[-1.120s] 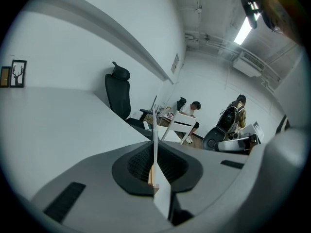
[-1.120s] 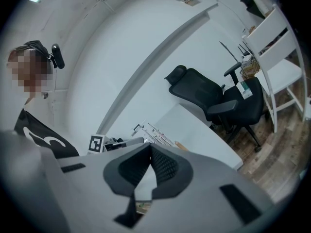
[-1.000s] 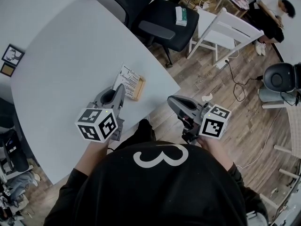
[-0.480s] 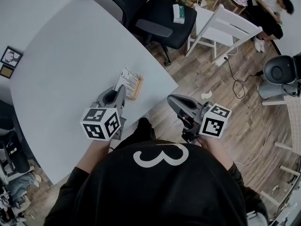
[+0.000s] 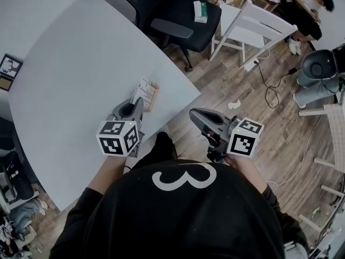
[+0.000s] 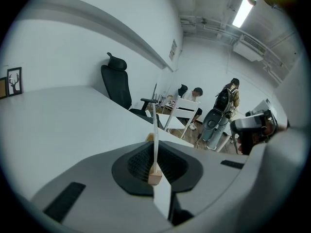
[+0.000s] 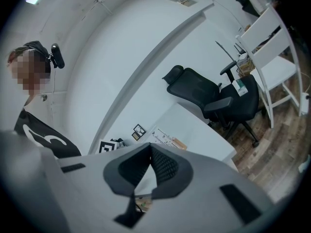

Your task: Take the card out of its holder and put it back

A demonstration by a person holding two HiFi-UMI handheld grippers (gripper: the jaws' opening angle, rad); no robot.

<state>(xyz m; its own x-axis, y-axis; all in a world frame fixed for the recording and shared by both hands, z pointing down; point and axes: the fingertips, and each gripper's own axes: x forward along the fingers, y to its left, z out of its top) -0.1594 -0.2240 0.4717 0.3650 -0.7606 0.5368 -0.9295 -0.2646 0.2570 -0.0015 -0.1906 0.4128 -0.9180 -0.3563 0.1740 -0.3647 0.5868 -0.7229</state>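
A white printed card stands on edge in a small wooden holder near the front right corner of the white table. My left gripper is right behind the card's near end and points down at it. In the left gripper view the card runs edge-on along the seam of the jaws, which are shut on it, with the holder just below. My right gripper hangs off the table's edge over the floor, shut and empty; its view shows the card from afar.
A black office chair and a white wooden chair stand past the table's far right edge. Cables lie on the wooden floor. Two small picture frames sit at the table's left. A person sits at the back right.
My left gripper has sunk toward the table with the card, which now sits lower over the holder. The right gripper has stayed where it was.
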